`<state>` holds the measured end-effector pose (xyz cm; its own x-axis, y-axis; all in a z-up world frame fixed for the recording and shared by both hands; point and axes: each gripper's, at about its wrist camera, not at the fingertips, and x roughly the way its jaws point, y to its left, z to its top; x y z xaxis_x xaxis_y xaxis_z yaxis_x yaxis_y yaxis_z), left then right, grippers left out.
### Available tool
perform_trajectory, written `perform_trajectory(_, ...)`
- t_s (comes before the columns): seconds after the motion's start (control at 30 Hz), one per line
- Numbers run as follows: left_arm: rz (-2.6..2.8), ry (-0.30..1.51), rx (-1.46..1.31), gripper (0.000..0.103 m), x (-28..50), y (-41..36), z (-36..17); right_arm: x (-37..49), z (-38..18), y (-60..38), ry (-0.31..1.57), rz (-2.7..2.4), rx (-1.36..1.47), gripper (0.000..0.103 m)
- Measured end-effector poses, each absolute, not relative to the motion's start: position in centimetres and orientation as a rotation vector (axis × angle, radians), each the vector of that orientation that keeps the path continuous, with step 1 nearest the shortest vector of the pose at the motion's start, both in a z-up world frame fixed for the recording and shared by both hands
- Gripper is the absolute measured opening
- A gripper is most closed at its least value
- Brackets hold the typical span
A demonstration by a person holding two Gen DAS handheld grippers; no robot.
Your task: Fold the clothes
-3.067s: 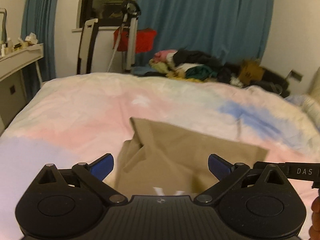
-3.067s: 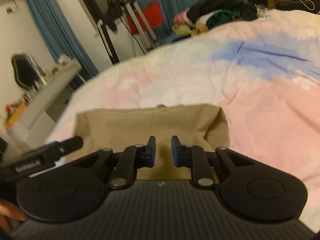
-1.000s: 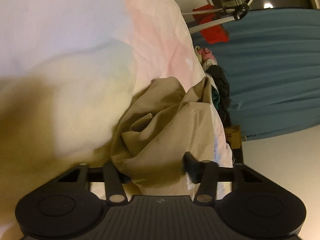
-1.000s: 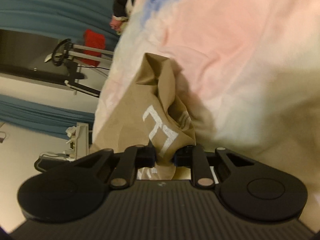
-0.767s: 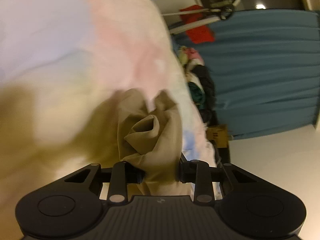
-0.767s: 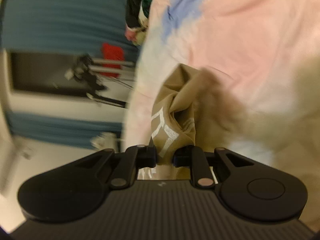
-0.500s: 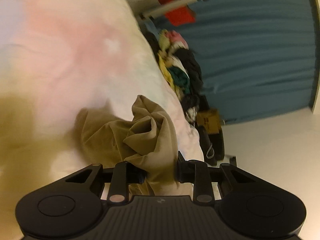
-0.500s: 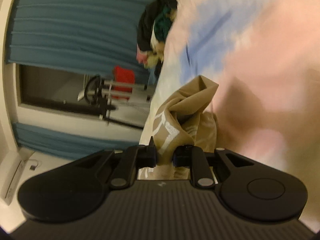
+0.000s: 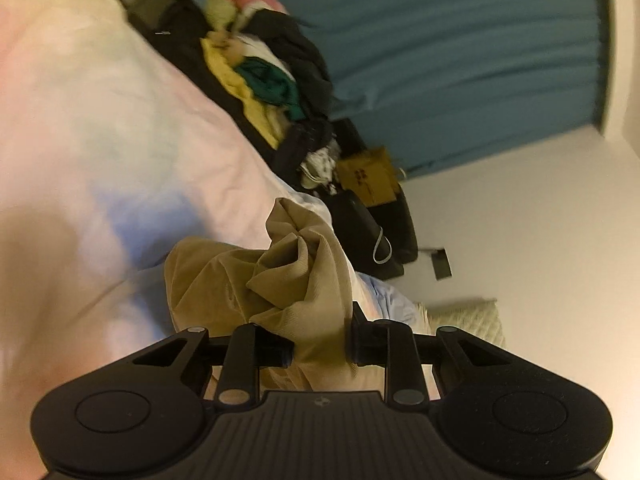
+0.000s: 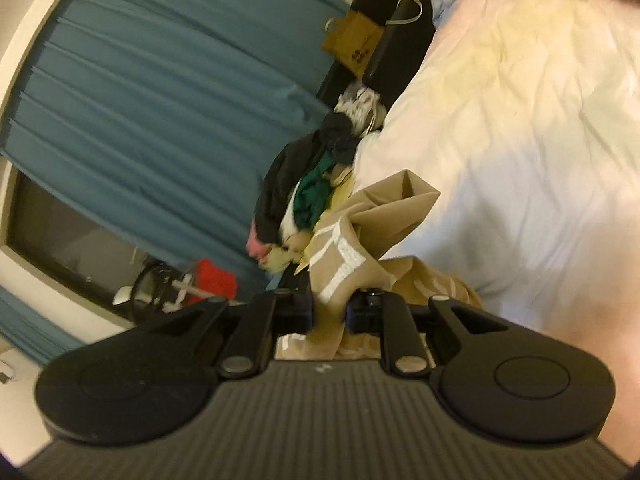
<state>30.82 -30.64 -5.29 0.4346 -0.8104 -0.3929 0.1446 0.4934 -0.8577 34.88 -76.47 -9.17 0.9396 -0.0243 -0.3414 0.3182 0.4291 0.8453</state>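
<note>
Two handheld grippers each clamp a bunch of the same tan garment [image 9: 304, 276] above a bed covered in a pastel pink, blue and cream duvet [image 9: 120, 128]. The left gripper [image 9: 320, 350] has its jaws clenched on a thick wad of the ribbed tan cloth, which rises in crumpled folds from between the fingers and hangs over the duvet's edge in the left wrist view. The right gripper [image 10: 330, 314] has its jaws grasping another part of the garment [image 10: 360, 248], where white printed lettering [image 10: 338, 266] shows on the cloth just above the fingers; the fabric peaks in a pointed fold against the pale duvet [image 10: 520, 140]. Both views are tilted steeply, so the bed runs diagonally across the frame. Beyond the bed lies a heap of mixed clothes [image 9: 264, 76] in black, yellow, green and pink, with a brown cardboard box [image 9: 366, 176] and a black bag [image 9: 360, 228] beside it. Teal curtains [image 9: 460, 52] hang behind the heap. The right wrist view, somewhat blurred, also takes in a red object [image 10: 212, 280] near a dark window
</note>
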Motion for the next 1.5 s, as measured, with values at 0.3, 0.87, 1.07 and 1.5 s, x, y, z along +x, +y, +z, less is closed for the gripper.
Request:
perform_trajectory(0.3,-0.769,1.058,-0.585,0.027,26.5,-26.4,-16.6,30.2,-20.7,-74.2,0.467,-0.292,1.136,0.018)
perform_trajectory(0.87,-0.811,0.816,-0.081,0.083,16.5,-22.9,-7.6,23.2,-16.9,-68.9,0.639,-0.328,1.03,0.021)
perform_trajectory(1.07,-0.795,0.639,-0.008,0.103,9.1,-19.6,0.9,19.5,-9.4,-65.4,0.558,-0.238,0.811,0.035)
perform_trajectory(1.5,-0.762,0.392,0.032,0.103,-4.4,-9.4,10.4,10.6,-0.1,-56.1,0.316,-0.154,0.443,0.084)
